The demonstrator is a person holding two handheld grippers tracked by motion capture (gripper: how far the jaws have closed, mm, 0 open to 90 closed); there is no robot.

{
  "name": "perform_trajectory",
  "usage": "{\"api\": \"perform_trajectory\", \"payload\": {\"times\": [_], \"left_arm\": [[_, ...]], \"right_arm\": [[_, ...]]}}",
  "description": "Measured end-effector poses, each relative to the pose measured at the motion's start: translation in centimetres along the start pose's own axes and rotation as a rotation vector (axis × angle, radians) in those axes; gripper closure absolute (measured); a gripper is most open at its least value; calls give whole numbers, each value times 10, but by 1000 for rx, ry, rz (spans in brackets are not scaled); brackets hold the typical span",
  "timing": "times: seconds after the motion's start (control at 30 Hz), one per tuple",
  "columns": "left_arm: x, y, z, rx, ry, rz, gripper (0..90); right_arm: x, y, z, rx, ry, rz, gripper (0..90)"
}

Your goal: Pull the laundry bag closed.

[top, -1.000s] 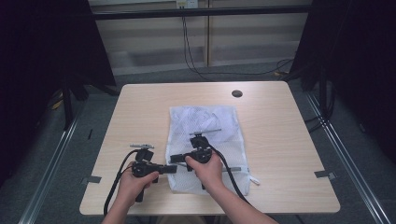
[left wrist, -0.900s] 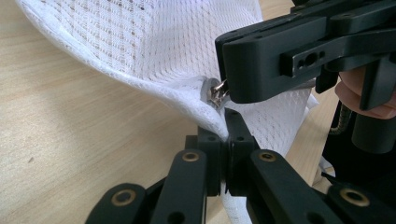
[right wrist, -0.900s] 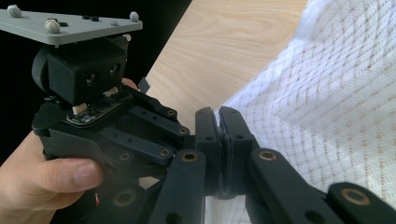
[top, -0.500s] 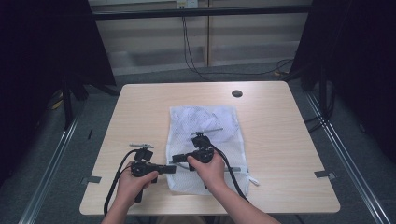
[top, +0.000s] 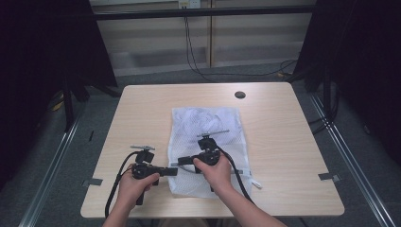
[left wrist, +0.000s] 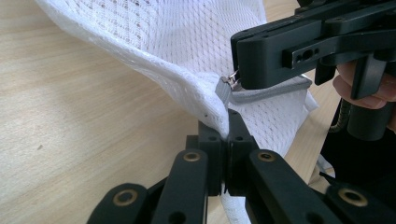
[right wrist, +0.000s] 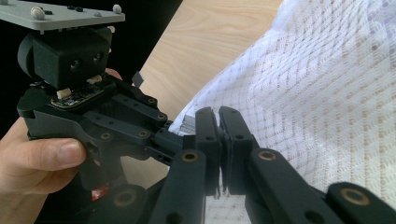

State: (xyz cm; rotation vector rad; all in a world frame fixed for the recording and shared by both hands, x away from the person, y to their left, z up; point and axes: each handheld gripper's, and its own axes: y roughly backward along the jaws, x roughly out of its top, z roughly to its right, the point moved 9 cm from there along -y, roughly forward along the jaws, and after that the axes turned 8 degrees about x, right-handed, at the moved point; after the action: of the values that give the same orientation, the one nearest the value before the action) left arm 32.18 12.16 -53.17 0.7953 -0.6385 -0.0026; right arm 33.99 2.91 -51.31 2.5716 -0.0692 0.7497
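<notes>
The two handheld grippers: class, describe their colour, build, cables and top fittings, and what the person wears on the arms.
Both the left gripper and right gripper are black, with linked jaw arms on brass-coloured pivots. A black cable trails from each. Each carries a grey plate on top. The forearms are bare, no sleeves.

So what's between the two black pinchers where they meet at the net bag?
Just the corner of the white mesh bag with its grey zipper end, seen in the left gripper view. The left gripper and right gripper both pinch it.
</notes>
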Motion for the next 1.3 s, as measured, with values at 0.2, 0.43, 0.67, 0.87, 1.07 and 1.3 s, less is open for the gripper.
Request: {"api": "perform_trajectory", "payload": {"times": [0.2, 0.43, 0.67, 0.87, 1.07, 1.3], "left_arm": [[0, 0, 0, 0, -1, -4, 883], [-1, 2, 0, -3, 2, -5, 884], [-1, 1, 0, -5, 5, -6, 884], [-1, 2, 0, -3, 5, -7, 884], [-1, 3, 1, -2, 0, -5, 884], [-1, 2, 1, -2, 2, -5, 883]], "right_arm": [[-1, 1, 0, 1, 3, -6, 870], [-1, 5, 5, -14, 9, -12, 870], [-2, 7, 6, -4, 1, -14, 870], [-3, 9, 9, -11, -5, -14, 870], [-2, 12, 11, -15, 8, -12, 870], [-2, 14, 12, -10, 2, -9, 870]]}}
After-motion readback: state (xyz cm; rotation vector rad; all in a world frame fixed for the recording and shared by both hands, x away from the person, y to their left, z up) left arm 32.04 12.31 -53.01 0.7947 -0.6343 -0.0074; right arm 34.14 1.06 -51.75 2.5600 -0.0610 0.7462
